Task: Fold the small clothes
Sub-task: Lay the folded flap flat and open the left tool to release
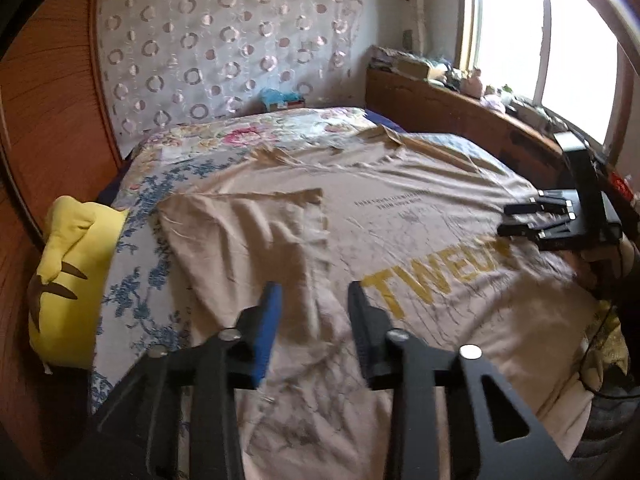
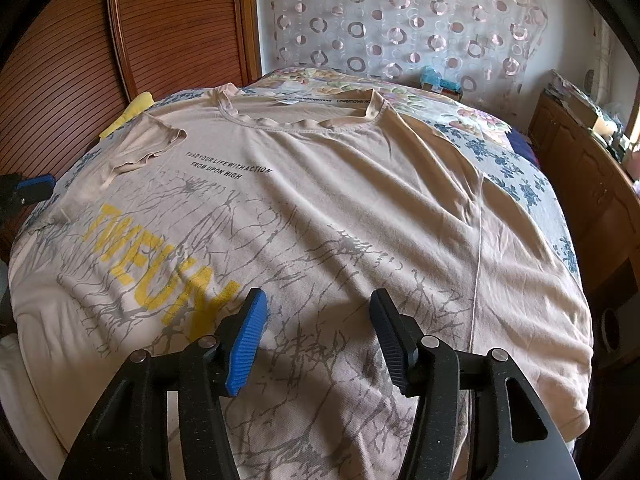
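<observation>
A beige T-shirt (image 2: 320,200) lies front up across the bed, with yellow letters (image 2: 160,276) and grey branch print. Its sleeve (image 1: 248,232) on the left side is folded inward over the chest; the other sleeve (image 2: 516,216) lies spread out flat. My left gripper (image 1: 314,300) hovers over the shirt's left side, open, with only cloth showing below the gap between its fingers. My right gripper (image 2: 319,300) stands open above the lower front of the shirt with nothing between its pads. In the left wrist view the right gripper (image 1: 514,221) shows at the shirt's far side.
A floral bedspread (image 1: 160,184) covers the bed. A yellow cushion (image 1: 68,280) sits at the bed's left edge beside a wooden wardrobe (image 2: 168,28). A wooden cabinet (image 1: 440,108) with clutter runs under the window. A blue box (image 2: 438,82) rests by the patterned curtain.
</observation>
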Demonstrator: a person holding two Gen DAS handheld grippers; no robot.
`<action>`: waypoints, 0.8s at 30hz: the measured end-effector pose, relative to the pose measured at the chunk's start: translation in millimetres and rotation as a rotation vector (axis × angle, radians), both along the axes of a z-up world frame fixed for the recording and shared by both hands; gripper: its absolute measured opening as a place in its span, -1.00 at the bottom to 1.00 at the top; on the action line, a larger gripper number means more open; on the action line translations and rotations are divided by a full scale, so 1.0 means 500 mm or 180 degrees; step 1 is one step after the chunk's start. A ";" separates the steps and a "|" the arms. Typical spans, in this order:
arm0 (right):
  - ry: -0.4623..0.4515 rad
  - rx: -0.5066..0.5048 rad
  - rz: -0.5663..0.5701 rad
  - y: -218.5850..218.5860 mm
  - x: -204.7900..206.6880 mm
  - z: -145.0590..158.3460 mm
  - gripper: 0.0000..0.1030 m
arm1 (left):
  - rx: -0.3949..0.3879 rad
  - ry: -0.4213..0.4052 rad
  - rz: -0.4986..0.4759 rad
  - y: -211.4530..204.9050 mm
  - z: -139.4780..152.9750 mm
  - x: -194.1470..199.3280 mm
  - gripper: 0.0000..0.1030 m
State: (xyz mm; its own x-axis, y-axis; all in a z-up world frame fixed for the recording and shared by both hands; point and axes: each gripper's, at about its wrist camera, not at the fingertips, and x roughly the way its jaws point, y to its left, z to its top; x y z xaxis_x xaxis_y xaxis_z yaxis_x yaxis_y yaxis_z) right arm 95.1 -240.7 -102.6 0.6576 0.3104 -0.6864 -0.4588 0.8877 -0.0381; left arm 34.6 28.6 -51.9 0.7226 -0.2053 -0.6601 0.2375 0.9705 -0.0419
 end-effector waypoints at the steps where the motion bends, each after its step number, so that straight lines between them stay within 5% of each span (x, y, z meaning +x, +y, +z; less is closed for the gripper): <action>1: -0.0001 -0.0002 0.0000 -0.001 -0.001 0.000 0.11 | -0.0037 -0.0001 0.0017 0.008 0.000 0.003 -0.16; 8: 0.0000 -0.0002 -0.0002 -0.003 -0.001 0.000 0.13 | -0.0117 0.0027 0.0295 0.062 -0.010 0.020 0.45; 24: -0.0048 0.0070 -0.0095 -0.031 -0.020 0.012 0.15 | -0.0162 -0.0117 0.0430 0.061 -0.002 0.002 0.46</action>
